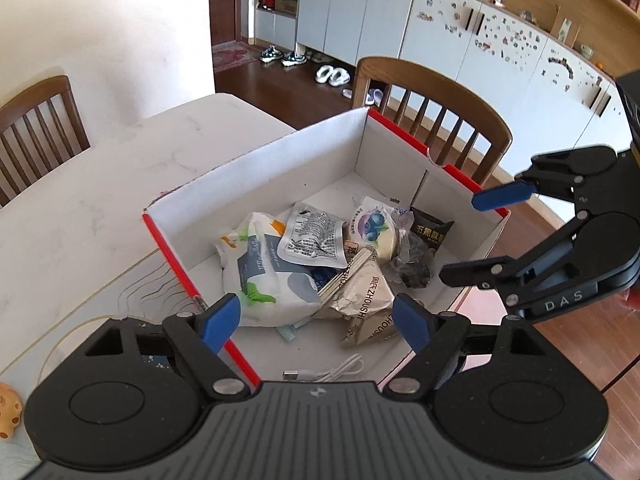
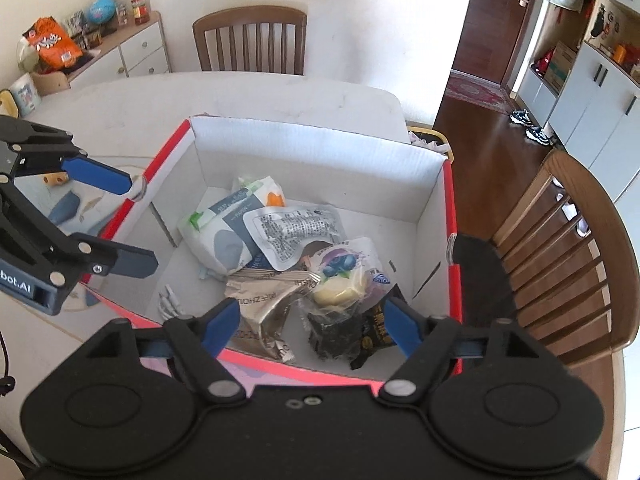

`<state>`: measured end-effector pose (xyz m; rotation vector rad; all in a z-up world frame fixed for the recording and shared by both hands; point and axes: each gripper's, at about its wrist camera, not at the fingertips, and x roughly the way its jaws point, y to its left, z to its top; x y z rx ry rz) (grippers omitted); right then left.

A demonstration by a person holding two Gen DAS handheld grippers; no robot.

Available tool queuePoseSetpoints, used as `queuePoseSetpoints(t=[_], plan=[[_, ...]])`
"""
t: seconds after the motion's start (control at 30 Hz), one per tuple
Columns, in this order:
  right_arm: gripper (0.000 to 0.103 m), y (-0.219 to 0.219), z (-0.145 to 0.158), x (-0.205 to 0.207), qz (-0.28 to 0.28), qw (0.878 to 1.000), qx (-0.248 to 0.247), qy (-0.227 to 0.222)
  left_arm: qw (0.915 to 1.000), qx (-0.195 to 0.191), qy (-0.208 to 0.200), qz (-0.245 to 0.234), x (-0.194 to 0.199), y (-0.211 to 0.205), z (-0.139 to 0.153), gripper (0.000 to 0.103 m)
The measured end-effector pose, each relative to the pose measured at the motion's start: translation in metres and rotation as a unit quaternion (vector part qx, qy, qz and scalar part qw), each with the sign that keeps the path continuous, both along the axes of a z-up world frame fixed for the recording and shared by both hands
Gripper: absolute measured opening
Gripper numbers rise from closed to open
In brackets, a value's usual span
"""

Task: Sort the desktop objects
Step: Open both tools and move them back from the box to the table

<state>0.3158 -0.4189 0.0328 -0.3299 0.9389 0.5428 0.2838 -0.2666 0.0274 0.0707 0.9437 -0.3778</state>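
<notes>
A red-edged white cardboard box stands on the table and holds several packets: a white tissue pack, a clear printed pouch, a blueberry pastry bag, a tan foil packet, a black snack bag and a white cable. My left gripper is open and empty above the box's near edge. My right gripper is open and empty above the box's other side.
The box sits on a white marble table. Wooden chairs stand around it, another in the right wrist view at the right. An orange toy lies at the left edge. A sideboard holds clutter.
</notes>
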Motion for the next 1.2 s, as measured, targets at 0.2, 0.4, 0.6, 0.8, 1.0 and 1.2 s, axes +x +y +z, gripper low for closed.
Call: queuePoseSetpoints(t=[0.2,0.4,0.6,0.8,1.0,1.2], plan=[[0.081,0.003,0.000,-0.012,-0.015,1.000,0.012,0.002,0.9998,-0.009,-0.017,0.000,-0.010,0.010,0.005,0.086],[0.085,0.011,0.006,-0.028,-0.028,0.999,0.025,-0.005,0.9996,-0.016,-0.024,-0.003,-0.021,0.023,0.007,0.096],[0.087,0.023,0.011,-0.045,-0.041,0.998,0.039,-0.011,0.9991,-0.027,-0.033,-0.006,-0.033,0.043,0.010,0.101],[0.088,0.042,0.013,-0.062,-0.049,0.997,0.049,-0.013,0.9986,-0.035,-0.039,-0.002,-0.044,0.067,0.013,0.102],[0.088,0.063,0.015,-0.078,-0.057,0.997,0.058,-0.016,0.9981,-0.041,-0.044,-0.008,-0.055,0.088,0.015,0.102],[0.089,0.084,0.016,-0.091,-0.062,0.996,0.063,-0.017,0.9976,-0.053,-0.046,-0.003,-0.067,0.110,0.014,0.103]])
